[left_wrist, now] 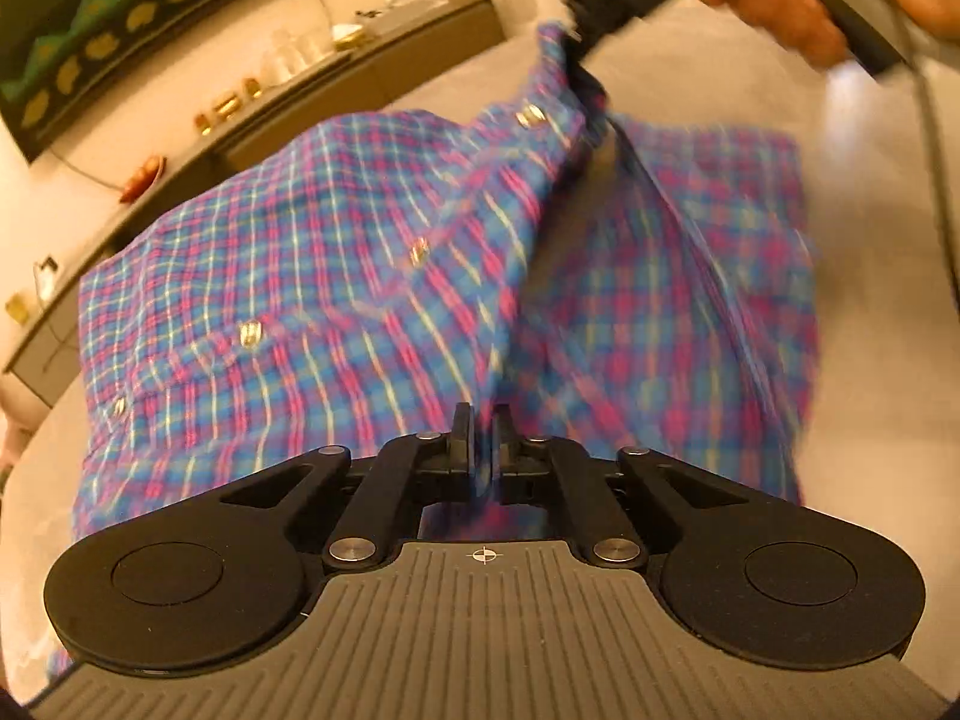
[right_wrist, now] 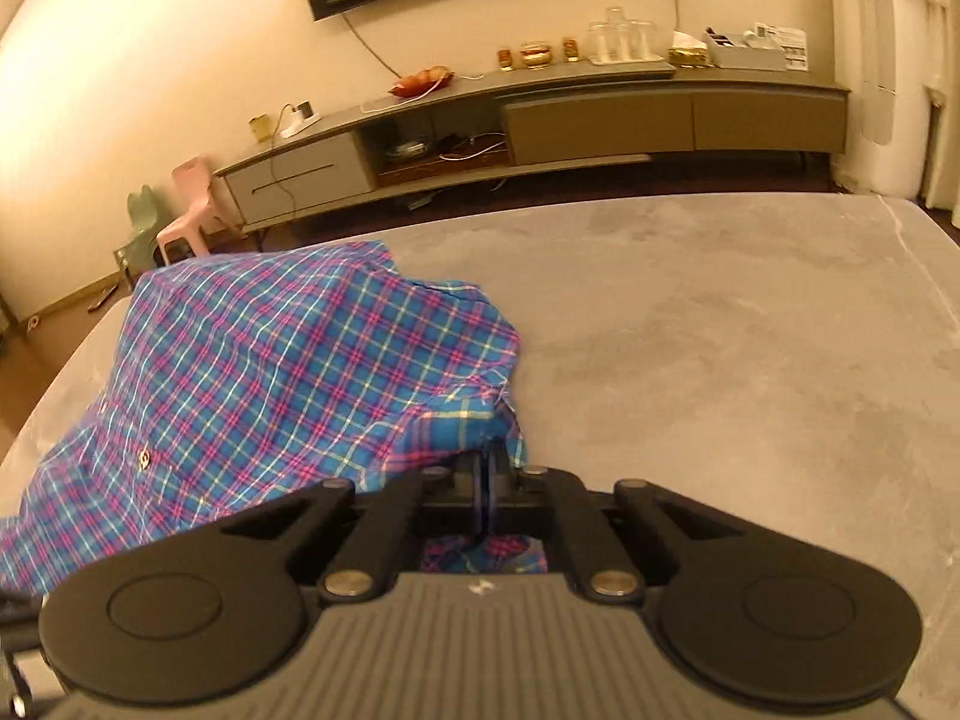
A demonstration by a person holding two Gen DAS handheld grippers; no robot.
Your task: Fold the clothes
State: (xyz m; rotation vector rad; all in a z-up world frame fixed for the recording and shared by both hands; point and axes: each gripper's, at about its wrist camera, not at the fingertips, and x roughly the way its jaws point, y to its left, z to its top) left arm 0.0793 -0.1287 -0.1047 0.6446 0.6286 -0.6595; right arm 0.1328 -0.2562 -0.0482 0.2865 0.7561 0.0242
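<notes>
Both claws are pinched down on the plaid shirt now: my right gripper has its jaws closed on a bunched edge, cloth trailing out below them, and my left gripper has its jaws nearly together with a fold of fabric caught between. The shirt sits on the grey table, part lifted and humped, part flat. I'd say we're early: no neat fold is laid yet, everything's left.

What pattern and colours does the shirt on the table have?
The shirt is plaid: blue with pink and pale yellow lines, sharpest in the right wrist view.
</notes>
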